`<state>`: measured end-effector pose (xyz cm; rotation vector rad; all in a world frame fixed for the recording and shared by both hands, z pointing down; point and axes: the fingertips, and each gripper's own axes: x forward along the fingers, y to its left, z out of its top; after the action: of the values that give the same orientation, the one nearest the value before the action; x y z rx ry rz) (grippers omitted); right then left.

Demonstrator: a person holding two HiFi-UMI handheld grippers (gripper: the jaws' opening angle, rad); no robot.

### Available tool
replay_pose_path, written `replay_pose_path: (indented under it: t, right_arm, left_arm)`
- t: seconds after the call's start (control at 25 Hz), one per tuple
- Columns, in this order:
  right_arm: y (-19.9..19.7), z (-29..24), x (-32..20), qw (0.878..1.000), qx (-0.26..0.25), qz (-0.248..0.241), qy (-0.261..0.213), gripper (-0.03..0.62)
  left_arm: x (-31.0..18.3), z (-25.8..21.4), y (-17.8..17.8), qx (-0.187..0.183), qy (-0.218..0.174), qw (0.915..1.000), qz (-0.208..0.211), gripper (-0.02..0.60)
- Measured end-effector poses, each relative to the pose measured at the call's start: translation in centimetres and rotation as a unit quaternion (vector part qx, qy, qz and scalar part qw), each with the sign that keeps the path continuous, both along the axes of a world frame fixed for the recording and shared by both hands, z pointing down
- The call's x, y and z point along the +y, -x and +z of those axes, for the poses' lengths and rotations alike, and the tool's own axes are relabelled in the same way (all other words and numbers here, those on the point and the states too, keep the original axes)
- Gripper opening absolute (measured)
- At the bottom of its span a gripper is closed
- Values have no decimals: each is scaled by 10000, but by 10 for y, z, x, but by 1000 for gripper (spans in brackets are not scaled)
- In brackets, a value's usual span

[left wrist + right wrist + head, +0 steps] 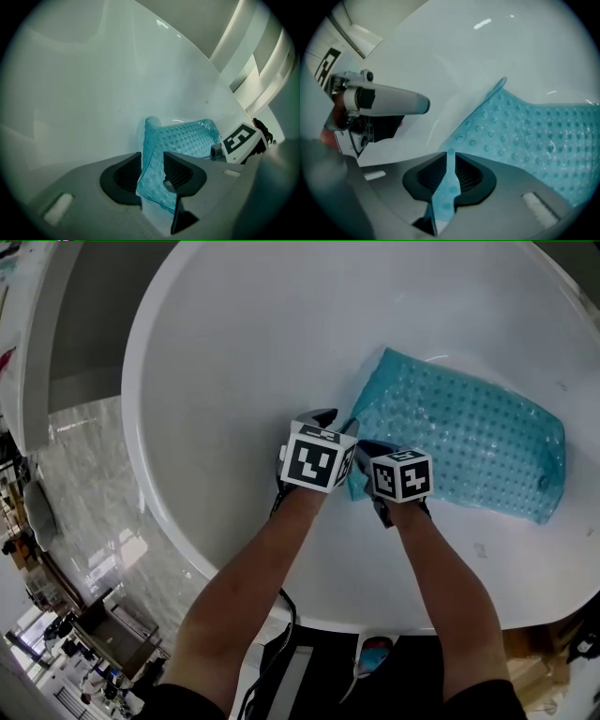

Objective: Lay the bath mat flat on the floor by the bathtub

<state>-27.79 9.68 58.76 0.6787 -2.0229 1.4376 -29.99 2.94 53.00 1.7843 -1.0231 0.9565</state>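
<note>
bath mat [469,442] lies down inside the bathtub [216,381], not on the floor [84,484]. left hand-held gripper [152,168] clamps a curled fold of its near edge, right hand-held gripper [450,171] pinches a thin sliver beside it. that sliver could slip out if the mat clings to the tub on the lift.

Grey veined marble floor [94,474] — glossy, bright reflections; white curved fixture [37,324] at left.
</note>
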Motion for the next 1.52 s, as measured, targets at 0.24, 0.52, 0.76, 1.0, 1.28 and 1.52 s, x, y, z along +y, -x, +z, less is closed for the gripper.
replay_pose_path:
  t: [0.24,0.52,0.76,1.0,1.28,1.52]
  right_arm:
    - [-71,-8,1,9992,382,52,-139,60]
    - [-186,9,10,9958,693,600,-33,60]
    - [-285,31,34,9907,1064,834,131,60]
    - [-332,41,51,9877,1303,833,249,60]
    - [-354,47,54,9872,1401,735,184,65]
    - [-424,48,58,9837,1589,825,185,84]
  left_arm:
    - [6,33,-5,-608,72,9966,558,158]
    - [-8,67,-21,-1408,249,9803,1362,158]
    - [-7,85,-22,-1912,323,9732,1233,119]
    - [-24,82,8,-2431,157,9649,978,84]
    - [-38,66,29,-2658,97,9621,603,98]
    - [-29,54,-38,-2402,-258,9684,616,97]
